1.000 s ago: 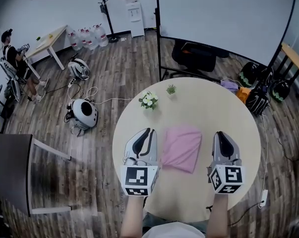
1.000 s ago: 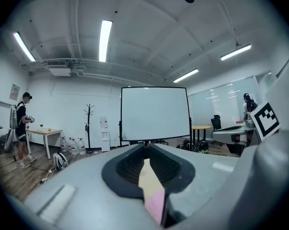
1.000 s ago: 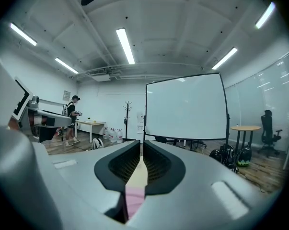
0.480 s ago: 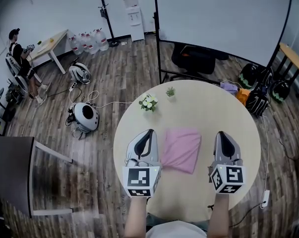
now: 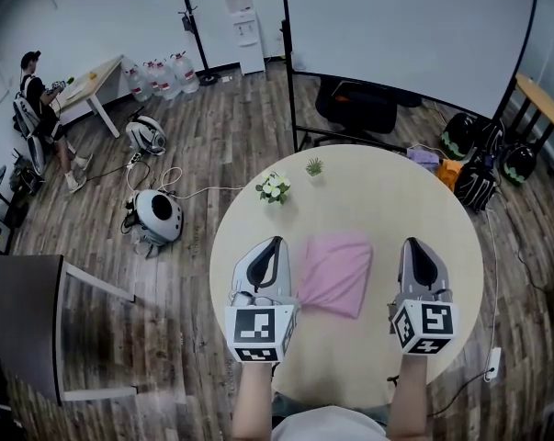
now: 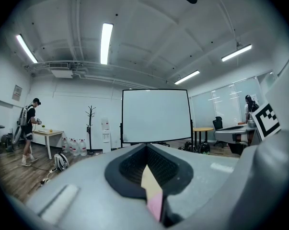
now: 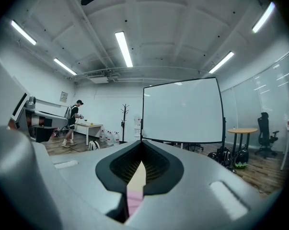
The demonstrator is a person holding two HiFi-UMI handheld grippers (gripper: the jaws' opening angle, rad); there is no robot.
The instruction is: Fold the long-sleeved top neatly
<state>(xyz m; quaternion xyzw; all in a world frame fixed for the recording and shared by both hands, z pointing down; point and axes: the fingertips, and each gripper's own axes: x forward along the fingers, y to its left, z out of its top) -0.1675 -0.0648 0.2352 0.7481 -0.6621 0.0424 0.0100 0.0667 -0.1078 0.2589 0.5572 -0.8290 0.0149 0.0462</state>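
The pink top (image 5: 336, 272) lies in the middle of the round surface (image 5: 387, 191), folded into a small, neat, flat packet, a little wider at the far end; it looks soft and light, so I think it would bend and flop if lifted by one spot, and a pull at one corner could drag the folds open; it does not look slippery or easy to break; the best places to take it would be the two near corners or the two side edges, one for each gripper, pinching all the layers together; the left gripper (image 5: 276, 243) hangs just beside the top's left edge, and its jaws are pressed together with nothing in them; the right gripper (image 5: 412, 244) sits a little way off the right edge, closed and empty too; farther back on the surface are a bunch of flowers (image 5: 274, 187) and a small green plant (image 5: 314, 166), well apart from the top.
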